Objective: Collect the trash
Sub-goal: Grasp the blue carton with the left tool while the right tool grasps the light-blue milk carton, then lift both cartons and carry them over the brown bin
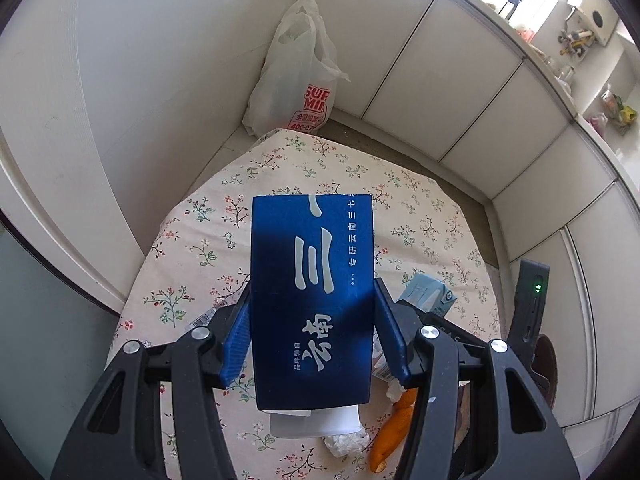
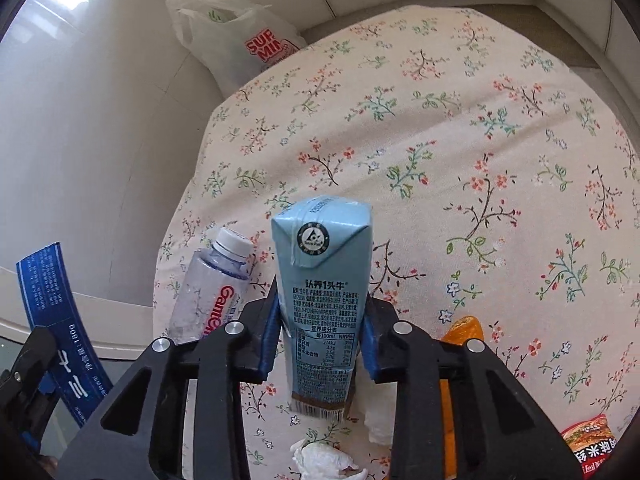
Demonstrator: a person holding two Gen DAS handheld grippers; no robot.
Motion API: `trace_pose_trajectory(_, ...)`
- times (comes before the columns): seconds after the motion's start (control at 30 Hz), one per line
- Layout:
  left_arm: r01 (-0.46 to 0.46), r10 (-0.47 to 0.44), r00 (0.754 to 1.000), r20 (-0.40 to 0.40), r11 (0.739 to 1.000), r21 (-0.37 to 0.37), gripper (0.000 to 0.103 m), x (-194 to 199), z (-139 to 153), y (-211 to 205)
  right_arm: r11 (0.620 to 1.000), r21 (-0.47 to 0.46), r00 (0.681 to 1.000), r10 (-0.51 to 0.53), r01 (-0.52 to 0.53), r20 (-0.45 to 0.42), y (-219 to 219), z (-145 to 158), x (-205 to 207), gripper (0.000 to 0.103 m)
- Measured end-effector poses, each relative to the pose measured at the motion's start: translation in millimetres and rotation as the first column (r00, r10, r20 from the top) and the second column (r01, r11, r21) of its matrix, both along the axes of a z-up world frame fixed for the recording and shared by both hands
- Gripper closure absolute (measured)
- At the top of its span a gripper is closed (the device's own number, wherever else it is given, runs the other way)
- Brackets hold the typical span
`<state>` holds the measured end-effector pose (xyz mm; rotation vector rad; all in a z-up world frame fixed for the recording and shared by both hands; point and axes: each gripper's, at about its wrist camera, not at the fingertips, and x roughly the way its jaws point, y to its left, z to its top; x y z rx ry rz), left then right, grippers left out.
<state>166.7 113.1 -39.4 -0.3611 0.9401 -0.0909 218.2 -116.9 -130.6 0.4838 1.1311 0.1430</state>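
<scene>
Left wrist view: the left gripper [image 1: 313, 316] sits lower centre of frame, its blue pads pressed on both long sides of a flat dark-blue cardboard box w/ white characters [image 1: 312, 300], jaws roughly half apart and clamped on it, the box raised off the floral-print tablecloth [image 1: 200, 248]. Under the box, bottom centre, a white paper cup [image 1: 316, 424], a crumpled white tissue [image 1: 346, 442] and a strip of orange peel [image 1: 390, 436] lie on the cloth.

Right wrist view: the right gripper [image 2: 322, 328] (centre-bottom) has its jaws drawn in narrow on a pale-blue milk carton w/ black print [image 2: 322, 292], pads touching both sides, carton upright and tilted slightly. Just left of it a clear plastic water bottle w/ white cap [image 2: 212, 288] lies on the cloth. Red snack wrapper [image 2: 592, 448] at lower right corner.

A white plastic shopping bag w/ red lettering [image 1: 294, 76] stands beyond the table's far edge, against the white wall, upper centre in left view, upper left in right view.
</scene>
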Motion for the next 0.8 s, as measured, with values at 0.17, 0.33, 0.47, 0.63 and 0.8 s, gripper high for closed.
trace_pose_trajectory(0.17, -0.004, 0.004, 1.000, 0.026, 1.000, -0.008, 0.048, -3, 5, -3, 1.000, -0.029, 0.995, 0.011, -0.008, 0.098, -4, 33, -12, 0.072)
trace_pose_trajectory(0.33, -0.004, 0.005, 0.998, 0.063, 1.000, -0.009, 0.048, -7, 14, -11, 0.998, -0.060, 0.982, 0.010, 0.001, 0.187, -14, 60, -26, 0.072)
trace_pose_trajectory(0.47, -0.004, 0.004, 0.994, 0.111, 1.000, -0.002, 0.048, -11, 25, -19, 0.998, -0.067, 0.969, 0.000, 0.018, 0.247, -29, 80, -38, 0.072)
trace_pose_trajectory(0.63, 0.006, -0.005, 0.985, 0.170, 1.000, -0.003, 0.048, -16, 37, -34, 0.993, -0.094, 0.949, -0.036, 0.069, 0.313, -56, 101, -54, 0.072)
trace_pose_trajectory(0.8, 0.036, -0.034, 0.974, 0.223, 0.999, -0.006, 0.048, -20, 49, -55, 0.983, -0.115, 0.925, -0.090, 0.141, 0.368, -90, 119, -72, 0.072)
